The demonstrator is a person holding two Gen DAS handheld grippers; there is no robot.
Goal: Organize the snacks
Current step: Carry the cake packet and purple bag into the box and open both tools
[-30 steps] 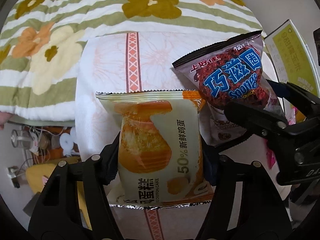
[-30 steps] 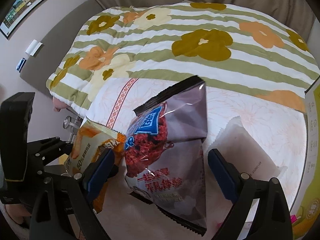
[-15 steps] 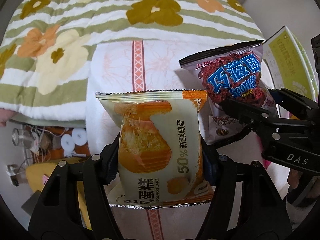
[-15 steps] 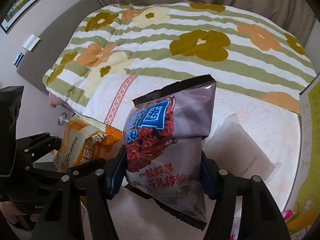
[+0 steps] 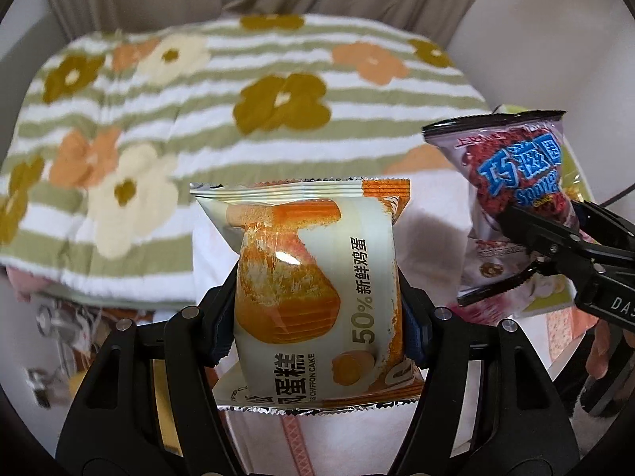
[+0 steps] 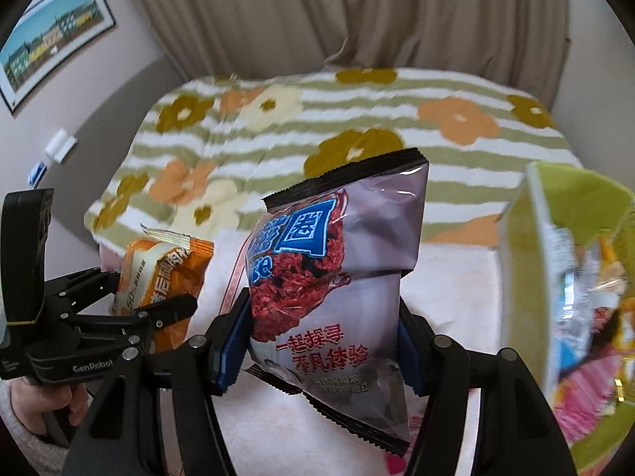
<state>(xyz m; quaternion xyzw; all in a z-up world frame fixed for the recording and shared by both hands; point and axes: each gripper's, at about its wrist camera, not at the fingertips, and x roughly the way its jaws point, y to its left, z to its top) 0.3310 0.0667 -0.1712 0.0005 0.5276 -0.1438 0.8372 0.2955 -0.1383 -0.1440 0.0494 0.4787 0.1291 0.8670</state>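
Note:
My left gripper is shut on a cream and orange chiffon cake packet, held upright above the white patterned cloth. At the right of the left wrist view, the right gripper holds a purple sponge-snack bag. In the right wrist view my right gripper is shut on that purple bag, both blue pads pressing its sides. The cake packet shows at the left in the left gripper, with a hand on its handle.
A bed with a green striped flower blanket lies behind. A yellow-green box with several snack packs inside stands at the right, blurred. Curtains hang at the back, and a framed picture is on the left wall.
The right gripper closed on the purple bag, which lay between open jaws a second ago. Both grippers have risen with their packets, and more of the curtain and wall shows.

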